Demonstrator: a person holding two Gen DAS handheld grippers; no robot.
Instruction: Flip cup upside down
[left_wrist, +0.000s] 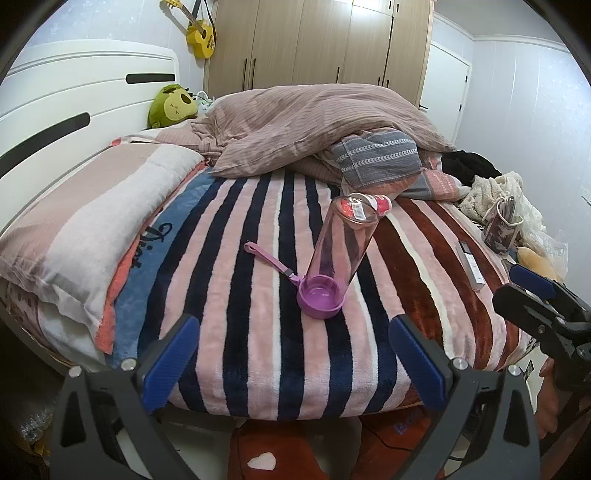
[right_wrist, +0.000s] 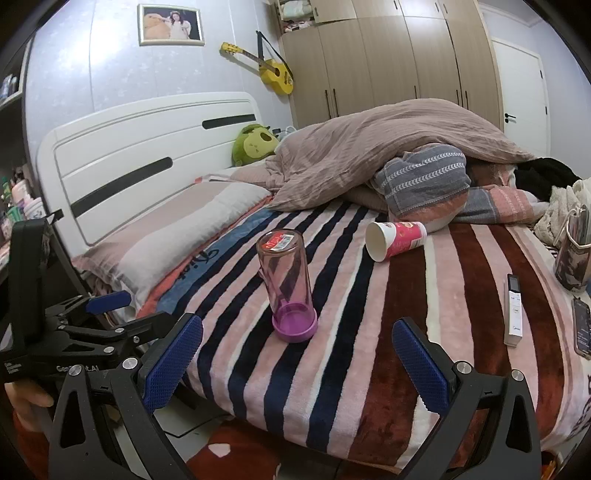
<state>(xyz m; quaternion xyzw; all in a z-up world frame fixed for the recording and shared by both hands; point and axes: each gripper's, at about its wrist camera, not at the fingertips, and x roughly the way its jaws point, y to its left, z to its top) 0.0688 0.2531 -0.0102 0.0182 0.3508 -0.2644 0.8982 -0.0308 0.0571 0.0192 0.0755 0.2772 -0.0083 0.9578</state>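
A clear pink plastic cup (left_wrist: 341, 243) stands upside down on its purple lid on the striped blanket (left_wrist: 258, 332), its base with a red sticker on top; it also shows in the right wrist view (right_wrist: 290, 280). A purple strap (left_wrist: 267, 260) lies beside it. A red and white paper cup (right_wrist: 395, 240) lies on its side behind it, partly hidden in the left wrist view (left_wrist: 382, 203). My left gripper (left_wrist: 293, 360) is open and empty near the bed's front edge. My right gripper (right_wrist: 295, 363) is open and empty, in front of the pink cup.
A white remote (right_wrist: 513, 308) and a phone (right_wrist: 583, 326) lie at the right of the bed by a dark bag (right_wrist: 574, 254). A rumpled duvet (right_wrist: 388, 147) and pillows (right_wrist: 177, 229) fill the back. The other gripper shows at each view's edge (left_wrist: 543, 306).
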